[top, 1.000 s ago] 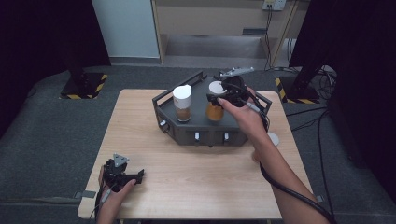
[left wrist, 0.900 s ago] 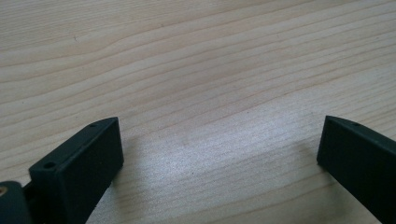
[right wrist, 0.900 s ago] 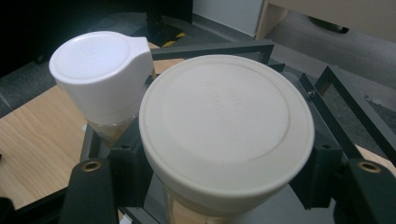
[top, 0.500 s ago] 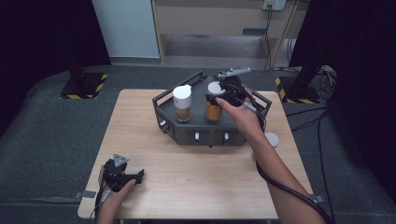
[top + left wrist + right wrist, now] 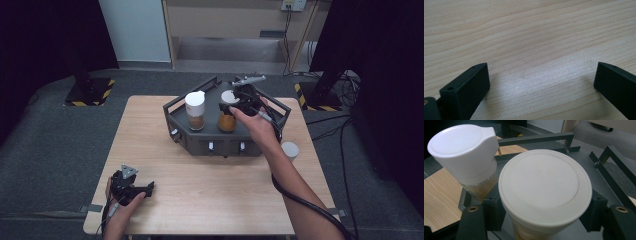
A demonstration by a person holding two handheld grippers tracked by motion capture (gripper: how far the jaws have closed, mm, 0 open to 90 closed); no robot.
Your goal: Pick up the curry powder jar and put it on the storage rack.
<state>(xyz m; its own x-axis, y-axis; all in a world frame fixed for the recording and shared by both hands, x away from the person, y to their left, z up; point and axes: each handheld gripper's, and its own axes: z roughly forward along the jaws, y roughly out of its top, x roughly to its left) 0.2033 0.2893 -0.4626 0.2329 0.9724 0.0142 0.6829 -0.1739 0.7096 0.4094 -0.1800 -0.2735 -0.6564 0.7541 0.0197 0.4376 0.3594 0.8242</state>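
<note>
The right hand-held gripper (image 5: 234, 106) is seen clamped on a jar (image 5: 228, 116) with a flat, round white lid, its jaws pressed to the sides just under the lid. The jar stands in the right part of a dark grey tray (image 5: 180, 131) with angular bar handles, at the far middle of the counter (image 5: 210, 185). Amber contents show through its clear wall. Just to its left in the tray, a second jar (image 5: 195, 110) with a smooth white spouted cap is held upright. The jar is judged gripped but not yet lifted out; removal or opening is left to do. The left hand-held gripper (image 5: 134, 190) is rested at the near left on the pale wood-grain counter, jaws wide apart and empty. A small white cap (image 5: 289, 149) lies right of the tray.
</note>
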